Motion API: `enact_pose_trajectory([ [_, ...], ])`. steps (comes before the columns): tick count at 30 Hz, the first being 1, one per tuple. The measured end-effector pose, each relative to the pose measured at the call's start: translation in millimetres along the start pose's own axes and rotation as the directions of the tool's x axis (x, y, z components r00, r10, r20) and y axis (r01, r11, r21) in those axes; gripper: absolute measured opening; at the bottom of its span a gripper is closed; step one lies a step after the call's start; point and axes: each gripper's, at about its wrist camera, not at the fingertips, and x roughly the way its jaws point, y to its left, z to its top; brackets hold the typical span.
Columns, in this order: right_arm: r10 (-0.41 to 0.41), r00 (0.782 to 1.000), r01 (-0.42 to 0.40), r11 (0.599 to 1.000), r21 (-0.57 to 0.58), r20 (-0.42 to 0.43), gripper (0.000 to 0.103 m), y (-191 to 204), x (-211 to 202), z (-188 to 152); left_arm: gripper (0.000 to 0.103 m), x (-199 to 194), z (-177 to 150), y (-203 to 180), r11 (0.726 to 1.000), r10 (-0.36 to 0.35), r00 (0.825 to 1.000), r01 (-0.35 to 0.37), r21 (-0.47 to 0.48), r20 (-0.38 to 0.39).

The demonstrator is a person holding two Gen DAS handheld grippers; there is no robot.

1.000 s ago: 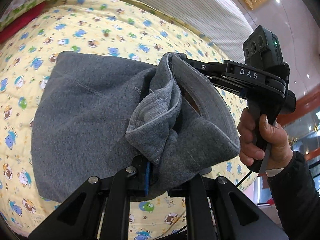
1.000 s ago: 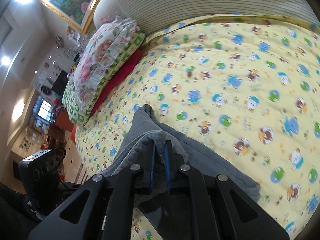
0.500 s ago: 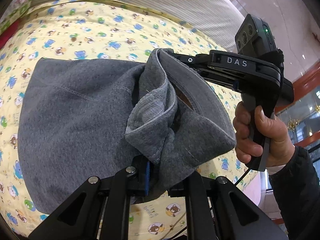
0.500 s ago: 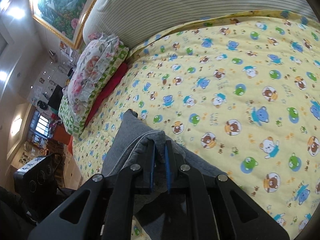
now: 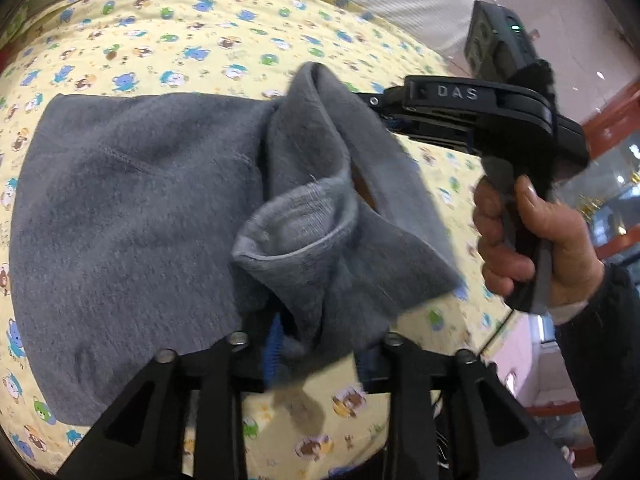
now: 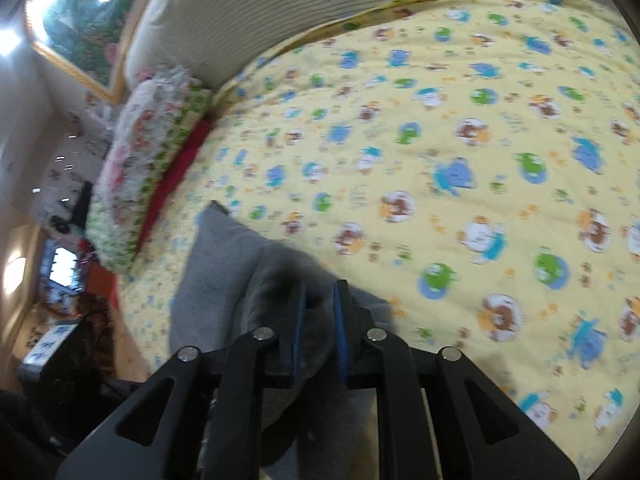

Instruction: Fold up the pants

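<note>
A bed fills both views, covered by a yellow quilt printed with cartoon animals; a striped cream headboard runs along its far edge. At the bed's left side, seen from the right wrist, lie a floral pillow and a red cushion under it, with a framed picture on the wall above.

The grey pants lie spread on the quilt in the middle of the bed, one edge lifted and bunched into a loose fold that blocks the quilt behind it and part of both tools.

The left claw has its jaws opening, wide apart, with the bunched fabric slack between them; only one blue pad shows, the other sits behind cloth. The right claw also has its jaws opening, a narrow gap, with grey fabric between the blue pads; whether they press on it is hard to say through the blur. In the left wrist view that tool reaches in from the right, its tips hidden behind the raised fold, gripped by the person's right hand in a dark sleeve

The room beyond the bed is smeared and dim
</note>
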Motion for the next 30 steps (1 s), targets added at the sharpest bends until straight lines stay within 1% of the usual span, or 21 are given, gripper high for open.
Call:
enact_pose_trajectory([
  [2, -0.019, 1.0, 0.018, 1.0, 0.015, 0.019, 0.017, -1.7, -9.3, -4.0, 0.042, -7.6, -6.0, -2.0, 0.999, -0.041, 0.999, 0.041, 0.025, -0.015],
  [4, -0.037, 0.998, 0.037, 0.999, 0.016, 0.042, 0.018, 1.2, -21.3, -10.5, 0.043, -16.2, -10.9, -2.7, 0.996, -0.063, 0.998, 0.065, 0.059, -0.027],
  [6, -0.051, 0.997, 0.05, 0.998, 0.024, 0.066, 0.018, 5.8, -33.7, -18.7, 0.044, -27.0, -13.5, -0.3, 0.994, -0.061, 0.998, 0.064, 0.093, -0.03],
  [9, -0.043, 0.993, 0.04, 0.999, 0.032, 0.114, 0.018, 17.4, -52.5, -31.8, 0.044, -41.0, -7.7, 11.6, 0.992, -0.042, 0.999, 0.045, 0.119, -0.024],
  [11, -0.036, 0.989, 0.03, 0.999, 0.043, 0.141, 0.018, 26.8, -65.4, -43.1, 0.044, -47.6, 1.0, 21.7, 0.991, -0.022, 1.0, 0.023, 0.135, -0.012],
  [13, -0.012, 0.986, 0.003, 0.998, 0.056, 0.164, 0.018, 37.6, -74.5, -55.3, 0.044, -51.8, 12.5, 30.7, 0.989, 0.003, 1.0, -0.002, 0.146, -0.002],
  [14, 0.001, 0.985, -0.011, 0.998, 0.059, 0.171, 0.018, 43.8, -77.3, -61.9, 0.044, -52.6, 23.7, 36.1, 0.989, 0.015, 1.0, -0.015, 0.149, 0.0],
  [15, 0.014, 0.985, -0.025, 0.998, 0.063, 0.174, 0.018, 51.0, -78.4, -69.8, 0.044, -52.3, 30.4, 38.8, 0.988, 0.022, 1.0, -0.021, 0.152, -0.003],
  [18, 0.018, 0.984, -0.031, 0.997, 0.072, 0.175, 0.018, 68.7, -73.0, -87.8, 0.045, -47.9, 60.6, 39.7, 0.982, 0.028, 0.999, -0.023, 0.188, -0.021],
  [20, 0.0, 0.985, -0.015, 0.997, 0.08, 0.175, 0.018, 80.8, -64.9, -98.0, 0.045, -40.9, 77.2, 32.5, 0.976, 0.027, 0.998, -0.016, 0.219, -0.048],
  [22, -0.031, 0.984, 0.019, 0.997, 0.071, 0.176, 0.018, 91.2, -57.6, -104.5, 0.047, -31.9, 92.7, 23.4, 0.968, 0.021, 0.997, 0.0, 0.253, -0.08],
  [24, -0.071, 0.982, 0.061, 0.996, 0.063, 0.178, 0.018, 101.5, -50.2, -108.7, 0.048, -22.8, 103.4, 14.5, 0.96, 0.033, 0.995, -0.004, 0.28, -0.096],
  [26, -0.126, 0.975, 0.118, 0.992, 0.054, 0.181, 0.024, 109.0, -45.4, -110.5, 0.048, -13.3, 112.4, 3.8, 0.952, 0.029, 0.992, 0.009, 0.305, -0.122],
  [28, -0.158, 0.969, 0.153, 0.987, 0.044, 0.192, 0.049, 115.0, -42.1, -111.9, 0.049, -5.0, 118.0, -6.7, 0.944, 0.043, 0.99, 0.005, 0.329, -0.136],
  [29, -0.165, 0.964, 0.16, 0.986, 0.041, 0.206, 0.051, 117.0, -42.0, -112.9, 0.05, 1.1, 120.6, -12.0, 0.938, 0.055, 0.987, 0.0, 0.347, -0.149],
  [30, -0.171, 0.962, 0.167, 0.985, 0.036, 0.214, 0.051, 118.5, -42.2, -113.7, 0.05, 6.9, 122.0, -16.4, 0.933, 0.068, 0.985, -0.007, 0.359, -0.156],
])
